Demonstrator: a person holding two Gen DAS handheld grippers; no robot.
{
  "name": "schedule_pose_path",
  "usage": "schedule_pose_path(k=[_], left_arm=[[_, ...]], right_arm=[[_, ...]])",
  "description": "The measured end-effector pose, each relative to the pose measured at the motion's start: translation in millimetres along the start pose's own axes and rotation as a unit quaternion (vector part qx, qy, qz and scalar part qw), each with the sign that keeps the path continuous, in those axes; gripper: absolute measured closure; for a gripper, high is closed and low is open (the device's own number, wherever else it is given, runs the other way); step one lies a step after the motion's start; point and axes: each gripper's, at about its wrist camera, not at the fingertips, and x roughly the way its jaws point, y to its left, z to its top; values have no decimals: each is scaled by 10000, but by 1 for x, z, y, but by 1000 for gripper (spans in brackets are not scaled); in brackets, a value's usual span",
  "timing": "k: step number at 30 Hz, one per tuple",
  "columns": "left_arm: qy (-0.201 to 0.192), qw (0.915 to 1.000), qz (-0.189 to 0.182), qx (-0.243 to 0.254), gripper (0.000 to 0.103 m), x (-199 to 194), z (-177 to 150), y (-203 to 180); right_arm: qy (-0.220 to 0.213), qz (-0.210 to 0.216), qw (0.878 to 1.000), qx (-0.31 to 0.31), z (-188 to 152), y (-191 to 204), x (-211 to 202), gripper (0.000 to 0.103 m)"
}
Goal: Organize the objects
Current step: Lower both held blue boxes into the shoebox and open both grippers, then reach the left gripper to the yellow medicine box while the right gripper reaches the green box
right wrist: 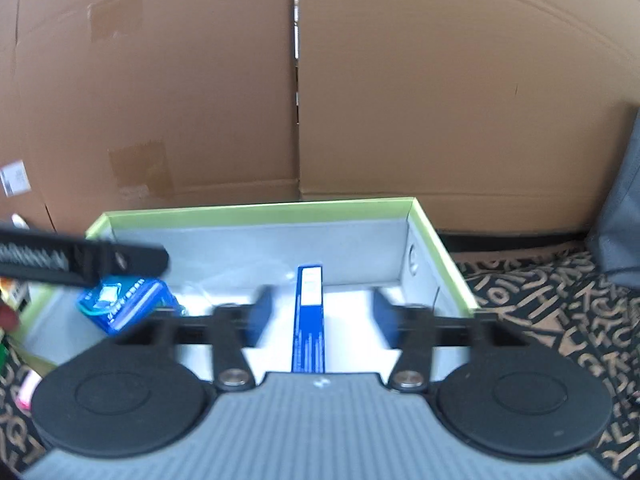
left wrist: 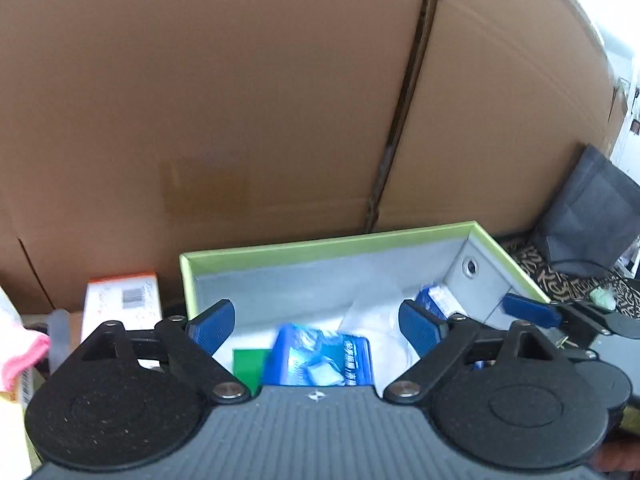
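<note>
- While both hover over the green-rimmed grey storage box [right wrist: 256, 211], left gripper [left wrist: 316, 322] gapes wide, empty
- Right gripper [right wrist: 320, 316] half-open, pads clear of narrow blue carton [right wrist: 309, 320]
- Carton and blue packet [left wrist: 320, 356] rest inside, judged dropped for sorting

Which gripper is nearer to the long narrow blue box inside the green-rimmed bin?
Right. The right gripper stands open with the long narrow blue box between its fingers, untouched. The left gripper is open farther left, over the blue packet.

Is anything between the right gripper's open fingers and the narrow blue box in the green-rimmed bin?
Nothing visible. The right gripper is open with the narrow blue box lying free between its fingers on the floor of the green-rimmed bin. The blue packet lies off to the left.
</note>
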Motion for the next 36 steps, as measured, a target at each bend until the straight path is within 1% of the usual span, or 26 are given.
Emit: schedule_pose_path(k=[2, 4, 6, 8, 12, 14, 20, 21, 23, 28, 30, 33, 36], left_arm=[[-63, 10000, 49, 41, 10, -8, 2, 0], [-189, 9998, 34, -19, 10, -21, 3, 4], [-327, 9994, -13, -56, 10, -37, 2, 7], [-435, 9990, 2, -51, 9, -53, -1, 10], [-626, 9979, 150, 59, 8, -85, -16, 15], [-723, 9971, 214, 67, 7, -99, -27, 21], [-803, 9955, 501, -66, 7, -132, -60, 45], [-794, 9953, 542, -108, 7, -137, -66, 51], [-745, 9950, 639, -172, 7, -146, -78, 63], [-603, 9922, 1049, -290, 7, -166, -106, 94], [-511, 9910, 1184, -363, 7, -170, -117, 108], [-392, 9887, 1342, -535, 7, -174, -128, 131], [-384, 9851, 1510, -734, 7, -179, -134, 153]], right_arm=[[-155, -98, 9998, -115, -2, 5, -11, 35], [-353, -77, 9993, -54, -1, 5, -26, 27], [-607, -51, 9981, 10, 0, 6, -45, 14], [-817, -47, 9966, -21, -2, 11, -62, 9], [-948, -7, 9955, -71, -9, 24, -88, 0], [-988, 64, 9951, -64, -15, 31, -100, 0], [-1048, 367, 9938, 24, -28, 56, -118, 0], [-1049, 409, 9936, 39, -22, 53, -124, 0], [-1028, 490, 9935, 84, -21, 60, -133, 0], [-887, 794, 9927, 199, -41, 85, -138, 0], [-796, 926, 9922, 238, -49, 96, -135, 0], [-500, 1177, 9914, 269, -59, 117, -124, 0], [-248, 1294, 9911, 166, -69, 142, -112, 0]])
